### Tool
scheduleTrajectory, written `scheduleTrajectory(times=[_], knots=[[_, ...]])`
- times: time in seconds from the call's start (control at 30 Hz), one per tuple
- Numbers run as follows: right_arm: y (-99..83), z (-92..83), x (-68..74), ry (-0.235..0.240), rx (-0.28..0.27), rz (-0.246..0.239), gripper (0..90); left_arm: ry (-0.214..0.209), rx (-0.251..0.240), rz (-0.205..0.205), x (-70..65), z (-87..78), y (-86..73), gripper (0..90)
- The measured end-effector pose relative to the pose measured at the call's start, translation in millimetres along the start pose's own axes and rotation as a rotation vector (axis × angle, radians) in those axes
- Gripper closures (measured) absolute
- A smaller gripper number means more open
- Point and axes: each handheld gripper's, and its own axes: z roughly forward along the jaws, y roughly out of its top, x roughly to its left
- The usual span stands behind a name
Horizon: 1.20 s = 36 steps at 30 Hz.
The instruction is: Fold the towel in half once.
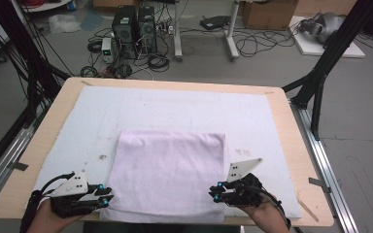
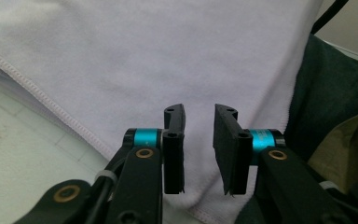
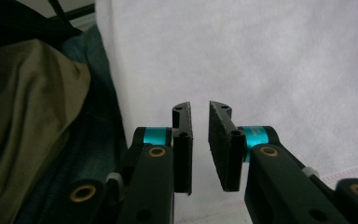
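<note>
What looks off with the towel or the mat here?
The folded towel lies flat and fairly square, though its near edge hangs slightly past the table edge. The white mat has small dark stains left of the towel. Nothing else stands out.

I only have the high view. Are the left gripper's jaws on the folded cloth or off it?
Observer: Off it. The left gripper has a gap between its pads, nothing pinched; the cloth lies beyond them.
Operator: And the right one?
Observer: Same. The right gripper is open with a narrow gap, with only cloth behind it.
Operator: Any edge detail on the cloth?
Observer: Yes, a stitched hem runs along its edge, with a second layer showing just beneath it.
</note>
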Motion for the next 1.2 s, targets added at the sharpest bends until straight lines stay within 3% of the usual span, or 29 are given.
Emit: scheduleTrajectory(times=[0.23,0.37,0.47,0.67,0.83,1.0,1.07,1.1,1.2], knots=[[-7.4,31.0,-6.1,0.016,0.067,-0.008,71.3,-0.034,0.076,0.017,5.4,24.5,-7.2,70.7],[-12.0,43.3,-7.7,0.018,0.089,0.003,72.6,-0.039,0.071,0.006,7.3,27.9,-10.9,73.3],[-13.2,43.2,-10.7,0.016,0.08,0.012,83.0,-0.034,0.068,0.035,3.8,28.4,-10.3,85.7],[-5.9,36.7,-6.9,0.01,0.064,-0.019,88.1,-0.03,0.047,0.048,1.1,17.7,-4.6,88.3],[2.4,17.0,-0.2,0.015,0.008,-0.038,88.2,-0.038,-0.008,0.05,-5.6,-5.7,5.0,88.4],[3.8,8.1,11.7,0.038,0.016,-0.061,88.1,-0.074,0.014,0.054,-16.2,-8.6,-1.9,88.3],[1.1,8.9,12.4,0.044,0.02,-0.059,86.6,-0.07,0.033,0.052,-16.0,-6.1,-5.9,87.3],[-0.3,10.3,10.5,0.058,0.022,-0.051,81.6,-0.069,0.03,0.042,-14.0,-4.9,-7.4,84.5],[-0.2,11.5,1.0,0.036,0.019,-0.03,75.6,-0.054,0.005,0.012,-5.0,-3.4,-3.8,73.8]])
